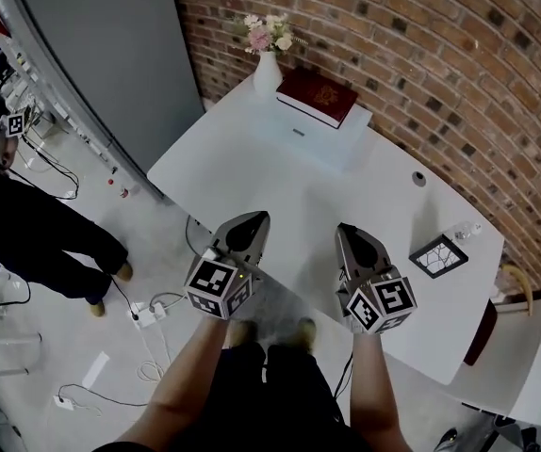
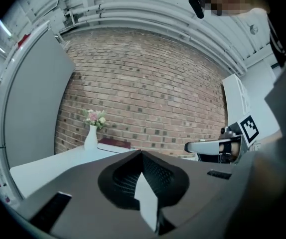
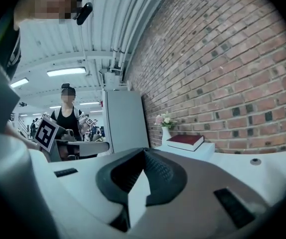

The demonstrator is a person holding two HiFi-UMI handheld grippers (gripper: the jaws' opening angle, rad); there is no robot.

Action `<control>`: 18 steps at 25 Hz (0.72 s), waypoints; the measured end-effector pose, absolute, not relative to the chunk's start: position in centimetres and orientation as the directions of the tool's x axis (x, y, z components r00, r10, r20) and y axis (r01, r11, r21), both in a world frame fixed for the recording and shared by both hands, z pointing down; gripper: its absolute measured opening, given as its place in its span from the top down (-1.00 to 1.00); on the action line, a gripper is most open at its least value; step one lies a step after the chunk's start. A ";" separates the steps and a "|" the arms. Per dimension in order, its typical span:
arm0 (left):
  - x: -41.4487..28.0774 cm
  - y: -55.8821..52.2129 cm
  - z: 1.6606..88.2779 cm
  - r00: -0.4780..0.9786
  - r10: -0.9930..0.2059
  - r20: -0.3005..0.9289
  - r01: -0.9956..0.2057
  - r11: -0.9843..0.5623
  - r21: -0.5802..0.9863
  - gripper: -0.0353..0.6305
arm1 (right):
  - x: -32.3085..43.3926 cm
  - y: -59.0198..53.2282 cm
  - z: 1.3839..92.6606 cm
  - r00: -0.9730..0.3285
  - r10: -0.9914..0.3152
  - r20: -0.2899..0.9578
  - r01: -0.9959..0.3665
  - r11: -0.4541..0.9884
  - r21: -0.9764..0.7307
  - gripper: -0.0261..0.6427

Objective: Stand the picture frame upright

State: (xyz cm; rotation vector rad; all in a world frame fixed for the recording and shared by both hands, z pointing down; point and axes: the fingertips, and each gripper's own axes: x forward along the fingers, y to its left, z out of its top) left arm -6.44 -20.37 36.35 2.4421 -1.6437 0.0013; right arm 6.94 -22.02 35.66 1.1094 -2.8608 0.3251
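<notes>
The picture frame (image 1: 438,256) lies flat on the white table (image 1: 280,177) near its right front edge, black-rimmed with a cracked pattern. My left gripper (image 1: 254,220) hovers over the table's front edge, shut with nothing in it. My right gripper (image 1: 348,231) is level with it, left of the frame and apart from it, also shut and empty. In the left gripper view the left gripper (image 2: 142,153) has its jaws closed tip to tip. The right gripper (image 3: 144,150) looks the same in the right gripper view. Neither gripper view shows the frame.
A white vase of flowers (image 1: 267,64) and a dark red book (image 1: 317,96) on a white box stand at the table's far end by the brick wall. A small round cap (image 1: 419,179) and a clear bottle (image 1: 463,231) lie near the frame. People stand at the left.
</notes>
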 end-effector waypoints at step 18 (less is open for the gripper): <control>-15.8 -15.9 32.1 0.188 -0.982 0.033 -0.974 -0.182 0.135 0.89 | -1.7 -20.5 31.9 -0.849 -0.523 0.071 -0.528 0.839 -0.130 0.91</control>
